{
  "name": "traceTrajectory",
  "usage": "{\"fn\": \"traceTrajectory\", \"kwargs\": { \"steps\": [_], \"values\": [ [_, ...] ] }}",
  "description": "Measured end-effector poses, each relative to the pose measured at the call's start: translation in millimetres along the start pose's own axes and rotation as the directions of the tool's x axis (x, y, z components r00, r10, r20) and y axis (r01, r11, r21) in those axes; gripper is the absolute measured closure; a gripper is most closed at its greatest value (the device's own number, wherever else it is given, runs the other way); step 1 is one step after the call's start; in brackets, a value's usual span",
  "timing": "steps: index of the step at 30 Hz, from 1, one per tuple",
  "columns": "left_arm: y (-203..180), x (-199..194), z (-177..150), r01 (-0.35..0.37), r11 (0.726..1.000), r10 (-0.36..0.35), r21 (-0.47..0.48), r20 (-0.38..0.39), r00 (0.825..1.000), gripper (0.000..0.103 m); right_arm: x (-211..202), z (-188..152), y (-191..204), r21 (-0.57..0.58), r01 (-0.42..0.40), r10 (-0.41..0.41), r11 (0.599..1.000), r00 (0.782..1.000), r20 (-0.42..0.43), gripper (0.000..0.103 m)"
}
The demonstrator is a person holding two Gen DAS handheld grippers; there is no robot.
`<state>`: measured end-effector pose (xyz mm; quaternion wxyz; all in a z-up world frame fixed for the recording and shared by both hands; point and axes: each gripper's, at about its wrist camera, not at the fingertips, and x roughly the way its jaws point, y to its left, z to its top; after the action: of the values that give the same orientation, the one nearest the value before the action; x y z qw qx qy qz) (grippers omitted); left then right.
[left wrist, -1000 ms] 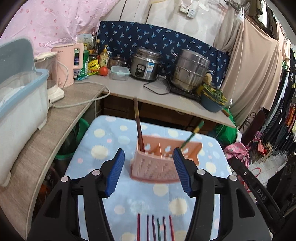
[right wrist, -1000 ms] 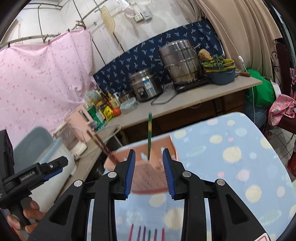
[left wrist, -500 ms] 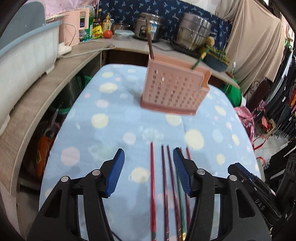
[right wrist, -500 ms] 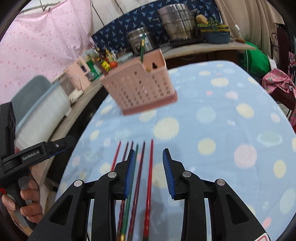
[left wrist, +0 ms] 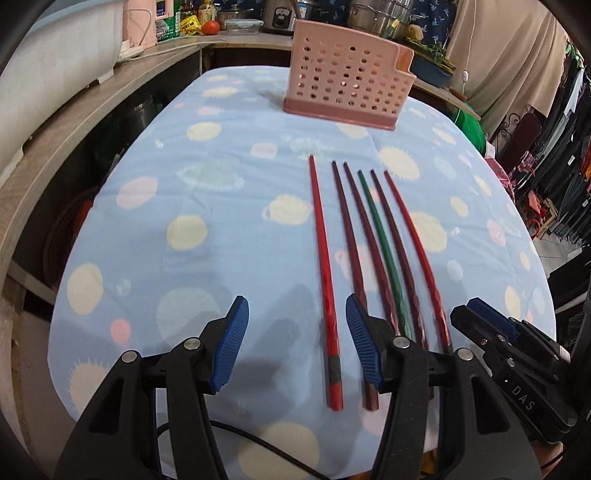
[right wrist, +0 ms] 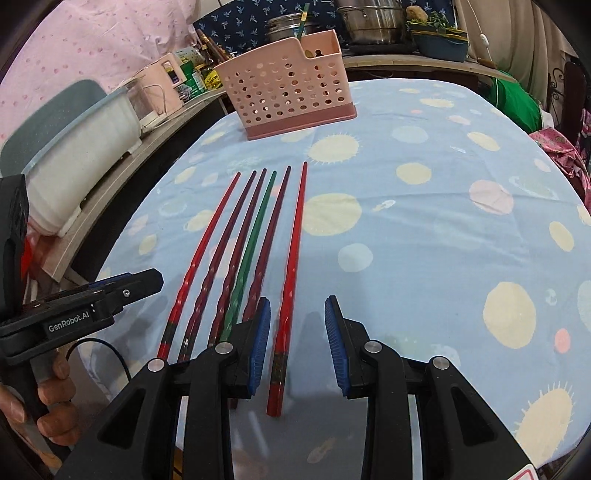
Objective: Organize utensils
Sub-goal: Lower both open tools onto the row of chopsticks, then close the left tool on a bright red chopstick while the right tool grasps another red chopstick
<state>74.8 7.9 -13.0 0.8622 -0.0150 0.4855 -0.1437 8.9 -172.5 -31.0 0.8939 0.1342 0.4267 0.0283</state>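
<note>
6 chopsticks lie side by side on the blue spotted tablecloth [left wrist: 207, 192], tips pointing toward the pink perforated utensil holder [left wrist: 347, 83] that stands upright farther along the table, well apart from them. 5 are red or dark red; the green chopstick [left wrist: 384, 243] is 4th from the left. In the right wrist view a green stick [right wrist: 303, 18] rises from the holder.

The left gripper [left wrist: 297, 343] hovers over the near ends with its jaws about half open and empty; the leftmost red chopstick [left wrist: 321, 240] lies between its blue pads [left wrist: 231, 343], untouched. The right gripper [right wrist: 297, 343] stands narrower but also parted, holding nothing, straddling the rightmost red chopstick [right wrist: 295, 236] without contact.

A hand [right wrist: 44, 398] grips the left tool's handle. A wooden counter [left wrist: 74, 122] with pots and jars runs behind.
</note>
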Motion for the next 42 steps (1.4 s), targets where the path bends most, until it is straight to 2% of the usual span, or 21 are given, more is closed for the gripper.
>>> {"fn": "traceTrajectory", "kwargs": {
  "steps": [9, 29, 34, 36, 42],
  "values": [
    [-2.6, 7.1, -24.1, -0.002, 1.0, 0.003, 0.018, -0.031, 1.0, 0.051, -0.1, -15.3, 6.0, -0.014, 0.003, -0.003, 1.0, 1.0, -0.014, 0.073],
    [-13.8, 8.2, -34.7, -0.083, 0.992, 0.082, 0.092, 0.014, 0.997, 0.052, -2.4, -26.6, 16.9, -0.083, 0.059, -0.057, 0.995, 0.998, 0.021, 0.072],
    [-13.7, 7.0, -35.7, -0.09, 0.991, 0.089, 0.095, 0.02, 0.996, 0.061, -2.0, -29.0, 21.1, -0.111, 0.084, -0.081, 0.99, 0.996, 0.031, 0.074],
    [-13.1, 6.5, -35.9, -0.09, 0.991, 0.088, 0.094, 0.022, 0.996, 0.069, -2.1, -29.8, 22.2, -0.119, 0.093, -0.09, 0.989, 0.995, 0.034, 0.075],
    [-12.6, 6.2, -35.7, -0.08, 0.992, 0.078, 0.097, 0.022, 0.997, 0.084, -3.2, -29.9, 17.1, -0.101, 0.112, -0.109, 0.988, 0.993, 0.04, 0.089]
  ]
}}
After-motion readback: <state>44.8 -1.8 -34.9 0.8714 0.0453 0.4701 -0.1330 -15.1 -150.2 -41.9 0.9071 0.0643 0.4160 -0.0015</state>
